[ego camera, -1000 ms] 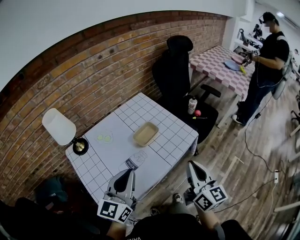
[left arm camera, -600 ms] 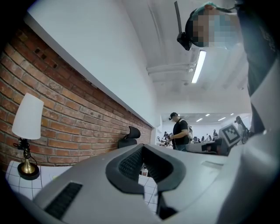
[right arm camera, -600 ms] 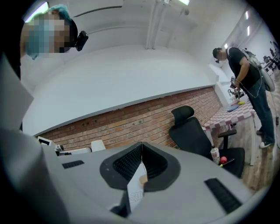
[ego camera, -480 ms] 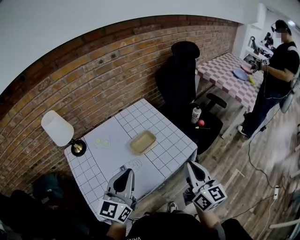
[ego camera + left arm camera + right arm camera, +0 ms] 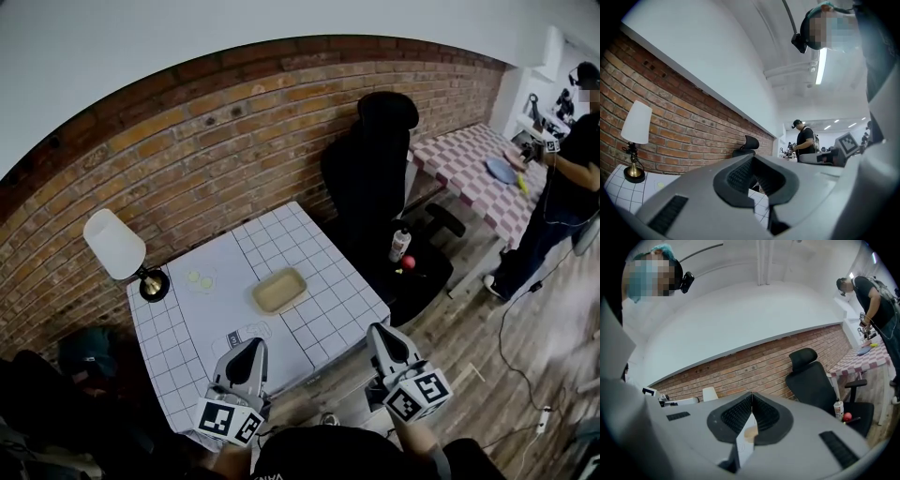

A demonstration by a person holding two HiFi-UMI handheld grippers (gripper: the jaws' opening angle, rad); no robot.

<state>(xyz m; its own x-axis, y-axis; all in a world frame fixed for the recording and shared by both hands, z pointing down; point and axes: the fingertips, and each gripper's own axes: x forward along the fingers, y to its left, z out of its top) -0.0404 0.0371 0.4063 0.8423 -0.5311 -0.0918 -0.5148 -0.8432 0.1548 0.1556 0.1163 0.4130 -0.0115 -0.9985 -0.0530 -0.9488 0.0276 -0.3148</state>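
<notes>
head view: left gripper [image 5: 251,347] and right gripper [image 5: 380,334] hover at the white gridded table's [image 5: 323,279] near edge. possibly a clear plastic bottle [image 5: 246,333] lies just ahead of the left tips, with a tan rectangular tray [image 5: 278,291] beyond.
left gripper view: fingers pressed together, empty.
right gripper view: likewise. judged an approach stage; any grasp needs them parted.

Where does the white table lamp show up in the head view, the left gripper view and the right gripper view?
Head view: lamp at middle left, against the brick wall.
Left gripper view: lamp near the left edge, halfway down, with its brass base showing.
Right gripper view: only the lamp's white shade shows, left of centre, below the bricks.
Shared landmark: the black office chair, to the right of the lamp in all three views.
</notes>
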